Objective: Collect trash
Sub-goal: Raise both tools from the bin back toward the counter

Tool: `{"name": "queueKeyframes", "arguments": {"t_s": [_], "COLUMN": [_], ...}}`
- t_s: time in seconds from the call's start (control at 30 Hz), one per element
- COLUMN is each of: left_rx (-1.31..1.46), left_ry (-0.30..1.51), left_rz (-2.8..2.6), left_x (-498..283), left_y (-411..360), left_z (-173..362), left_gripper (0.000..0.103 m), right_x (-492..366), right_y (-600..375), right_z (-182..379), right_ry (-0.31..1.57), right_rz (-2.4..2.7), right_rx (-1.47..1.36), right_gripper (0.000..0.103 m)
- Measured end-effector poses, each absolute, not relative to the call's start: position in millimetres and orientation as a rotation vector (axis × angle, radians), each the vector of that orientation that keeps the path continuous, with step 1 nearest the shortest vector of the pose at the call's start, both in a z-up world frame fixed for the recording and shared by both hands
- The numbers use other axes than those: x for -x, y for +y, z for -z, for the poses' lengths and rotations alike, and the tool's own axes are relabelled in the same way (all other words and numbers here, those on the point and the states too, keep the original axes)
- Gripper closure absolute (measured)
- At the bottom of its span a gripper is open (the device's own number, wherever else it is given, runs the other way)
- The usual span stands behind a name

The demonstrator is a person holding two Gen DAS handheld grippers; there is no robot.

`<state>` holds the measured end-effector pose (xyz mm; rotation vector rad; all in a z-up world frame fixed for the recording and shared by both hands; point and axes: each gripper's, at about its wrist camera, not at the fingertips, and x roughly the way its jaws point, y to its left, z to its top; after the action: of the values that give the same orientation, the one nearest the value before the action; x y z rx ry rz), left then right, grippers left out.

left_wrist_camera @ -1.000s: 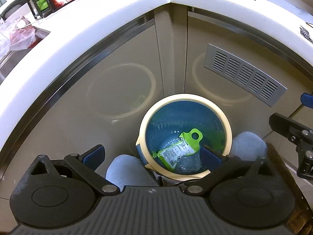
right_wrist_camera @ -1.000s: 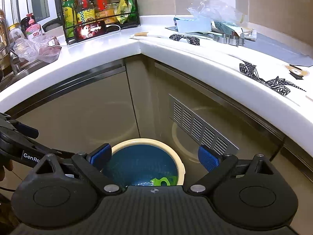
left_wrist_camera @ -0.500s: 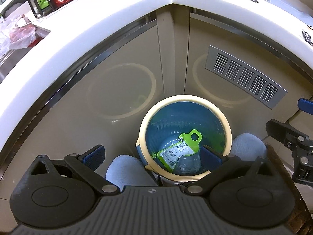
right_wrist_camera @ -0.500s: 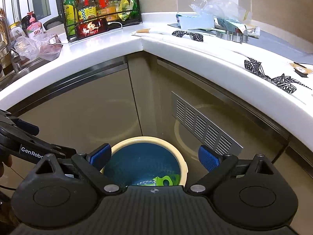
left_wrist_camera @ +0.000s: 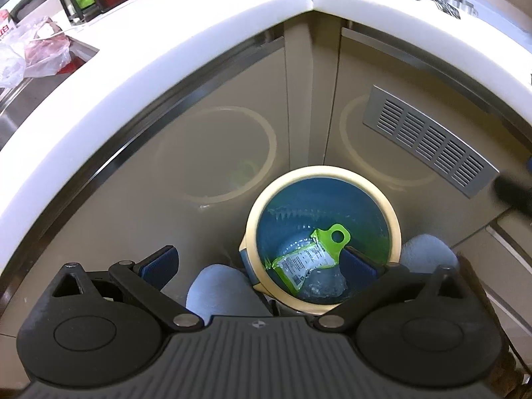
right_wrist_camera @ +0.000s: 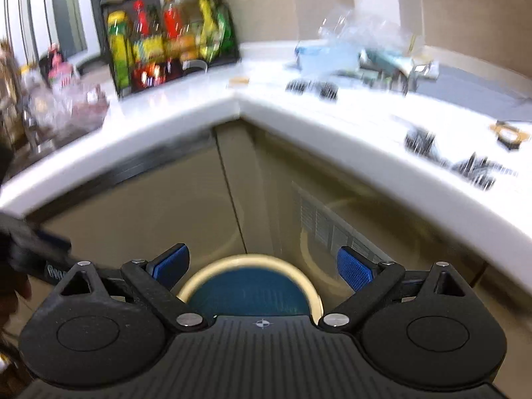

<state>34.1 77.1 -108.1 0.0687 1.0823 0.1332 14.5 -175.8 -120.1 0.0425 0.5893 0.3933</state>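
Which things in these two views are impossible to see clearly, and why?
- Right wrist view: bottles on the rack and scraps on the counter are motion-blurred.
- Right wrist view: the bin inside is cut off by the right gripper.
- Left wrist view: text on the green packet is too small.

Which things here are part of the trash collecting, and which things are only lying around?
Part of the job:
- trash bin
- green packet inside it
- black scraps on the counter, probably
- left tool, open, empty
- right tool, open, empty

Only lying around:
- bottle rack
- vent grille
- plastic bag by the sink
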Motion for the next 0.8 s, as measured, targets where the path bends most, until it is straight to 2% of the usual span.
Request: {"name": "queueKeyframes", "arguments": {"t_s": [0.2, 0.33, 0.8], "left_rx": [-0.041, -0.020, 0.019], "left_ry": [1.075, 1.061, 1.029], "left_rz": [-0.155, -0.156, -0.137], "left_x": [-41.3, -44.7, -85.0], "left_y": [83.0, 85.5, 78.0], "left_z": [95.2, 84.4, 44.0], "left_gripper": [0.000, 0.000, 0.000], "right_x": [-46.4, -93.0, -250.6], "right_y": [-205.8, -224.3, -260.3], "right_z": [69.4, 51.8, 59.1], "right_ry": [0.409, 0.359, 0.442], "right_rz": [-0.356, -0.277, -0.118], "right_rx": [-0.065, -0.069, -0.071], "right_gripper": [0.004, 0.003, 0.003]}}
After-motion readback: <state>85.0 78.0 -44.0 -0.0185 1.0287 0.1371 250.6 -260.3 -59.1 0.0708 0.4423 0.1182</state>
